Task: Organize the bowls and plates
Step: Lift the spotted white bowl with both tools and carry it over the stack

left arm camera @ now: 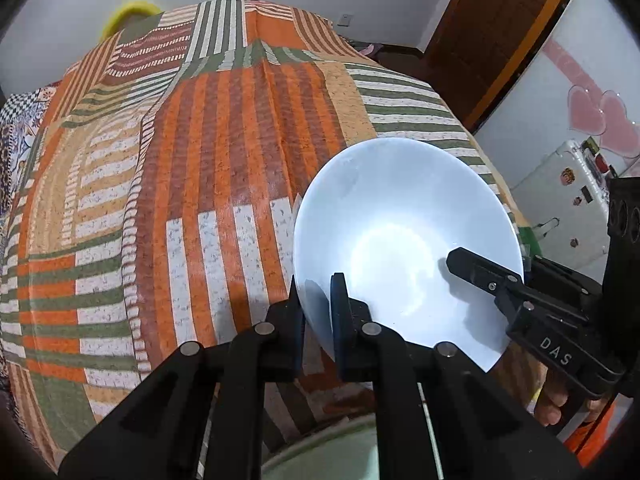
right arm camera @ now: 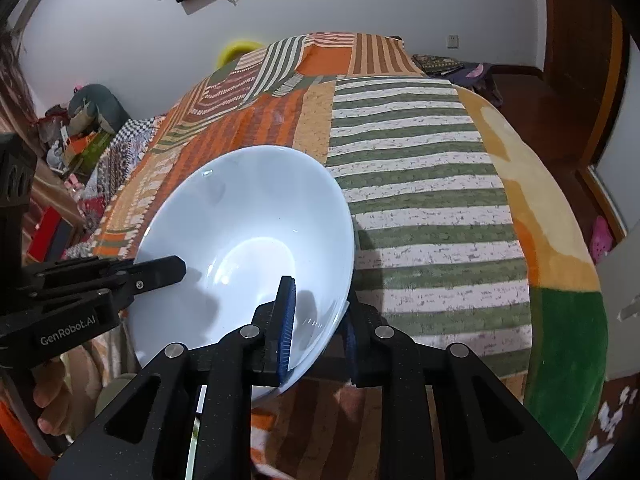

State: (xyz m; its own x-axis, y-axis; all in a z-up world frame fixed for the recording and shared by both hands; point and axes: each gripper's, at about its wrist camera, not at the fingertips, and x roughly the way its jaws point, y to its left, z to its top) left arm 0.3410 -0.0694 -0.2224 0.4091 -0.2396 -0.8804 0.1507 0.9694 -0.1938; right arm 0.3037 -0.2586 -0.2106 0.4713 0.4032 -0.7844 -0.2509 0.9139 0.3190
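Gripping the near-left rim of the white bowl (left arm camera: 404,236), the left tongs (left arm camera: 318,322) are clamped on it, one finger (left arm camera: 286,332) outside the wall and the other inside the basin. The bowl is lifted and tilted above the striped blanket (left arm camera: 224,152), its hollow facing the left wrist camera. Behind the bowl, on the far side of the blanket, a yellow ring (left arm camera: 130,12) peeks over the cloth's edge. Below the bowl, at the bottom of the left wrist view, the pale rim of another dish (left arm camera: 320,452) shows between the tong arms; what sort of dish it is cannot be told.

To the right of the bowl, the right tongs (right arm camera: 316,324) pinch the opposite part of the rim, closed on it, with a blue-padded finger (right arm camera: 286,320) inside the basin and the other finger outside under the wall. In the left wrist view this tool reaches in from the right, its inner finger lying across the bowl's inside and a hand (left arm camera: 554,396) holding its handle below the bowl's right edge. In the right wrist view the bowl (right arm camera: 248,224) sits left of centre, with the other tool entering from the left. Right of the bowl lie green and white stripes of the blanket (right arm camera: 420,200); beyond that, a wooden floor (right arm camera: 532,112).
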